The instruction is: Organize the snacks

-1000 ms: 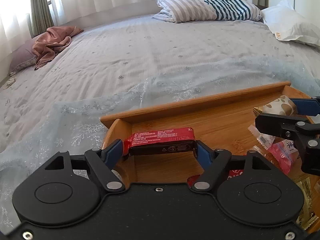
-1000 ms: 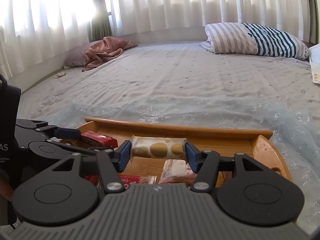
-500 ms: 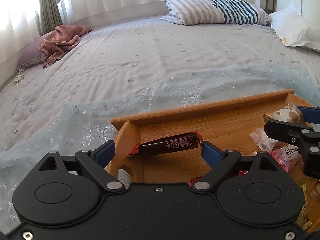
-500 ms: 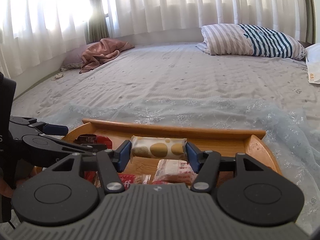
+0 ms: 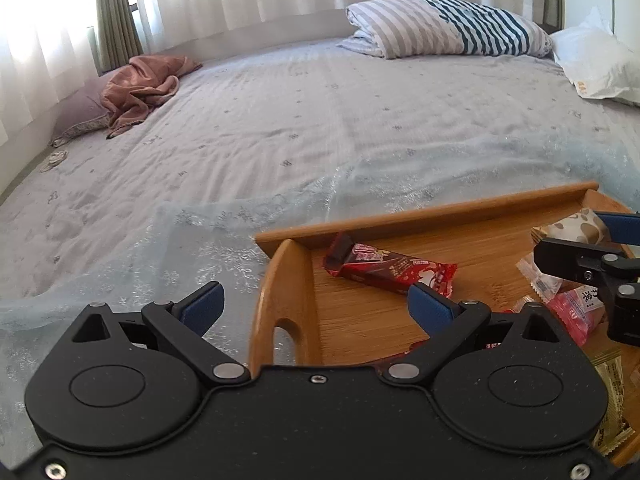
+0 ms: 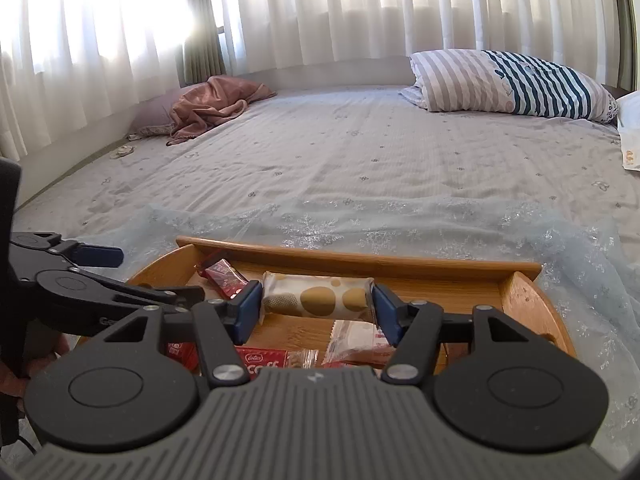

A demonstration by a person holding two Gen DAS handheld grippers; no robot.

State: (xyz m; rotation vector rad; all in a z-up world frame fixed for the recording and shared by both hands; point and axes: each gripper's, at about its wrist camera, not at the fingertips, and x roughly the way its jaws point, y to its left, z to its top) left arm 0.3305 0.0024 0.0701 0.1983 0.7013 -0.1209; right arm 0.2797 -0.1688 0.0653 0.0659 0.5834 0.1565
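Sunlit white curtains (image 6: 320,12) behind a grey bed (image 6: 360,168) with a striped pillow (image 6: 512,80).

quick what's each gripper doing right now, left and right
Left gripper: open, jaws just opened, holding nothing; the red chocolate bar lies free on the wooden tray.
Right gripper: shut on the spotted snack pack.

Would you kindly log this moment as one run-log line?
left hand-held gripper: just opened, empty | red bar: lying in wooden tray | right hand-held gripper: shut on spotted snack pack

white bag (image 5: 596,64) cut off at right edge, lower snacks (image 6: 264,362) half hidden
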